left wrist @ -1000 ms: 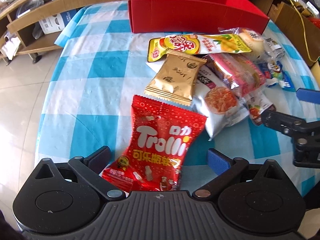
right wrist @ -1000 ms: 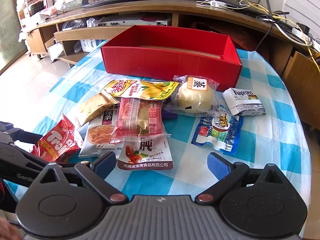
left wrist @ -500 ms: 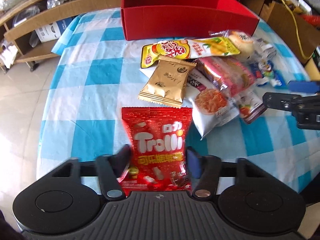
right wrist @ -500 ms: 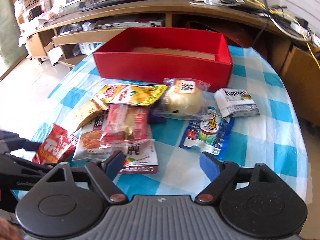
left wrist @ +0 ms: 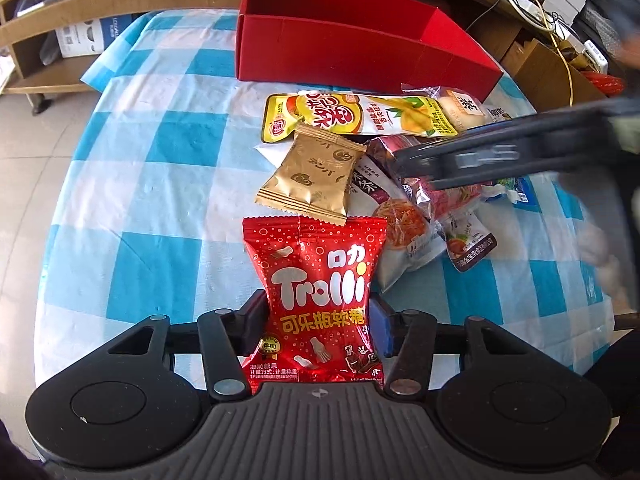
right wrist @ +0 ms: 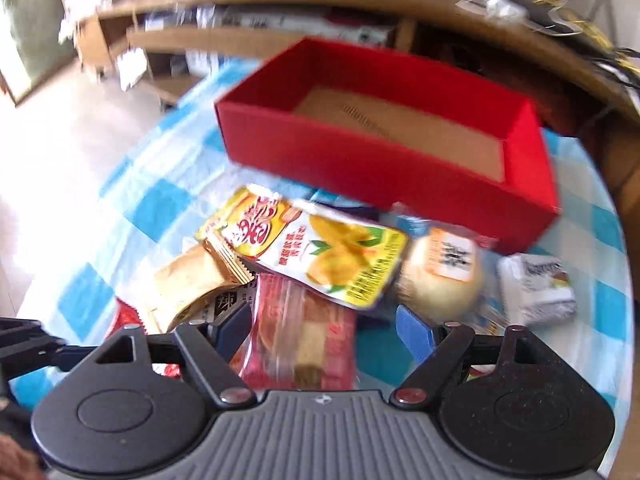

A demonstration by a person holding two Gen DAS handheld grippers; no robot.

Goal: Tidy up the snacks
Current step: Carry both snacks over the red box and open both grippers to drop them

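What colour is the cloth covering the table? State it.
Blue and white checks on the tablecloth, clearest in the left wrist view.

box (left wrist: pixel 344 56): plain red, upper centre | tabletop (left wrist: pixel 132 184): blue-and-white check | gummy bag (left wrist: pixel 316 280): red, white lettering, dotted, lower centre | wafer packet (left wrist: pixel 312 176): gold | mango pouch (left wrist: pixel 360 116): yellow and white

Snack pile (left wrist: pixel 384 168) before box (left wrist: pixel 352 56); Trolli bag (left wrist: pixel 320 292) nearest, on tablecloth (left wrist: pixel 160 184)

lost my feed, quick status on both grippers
Left hand-held gripper closing on red Trolli bag. Right hand-held gripper open over pink packet. Red box empty.
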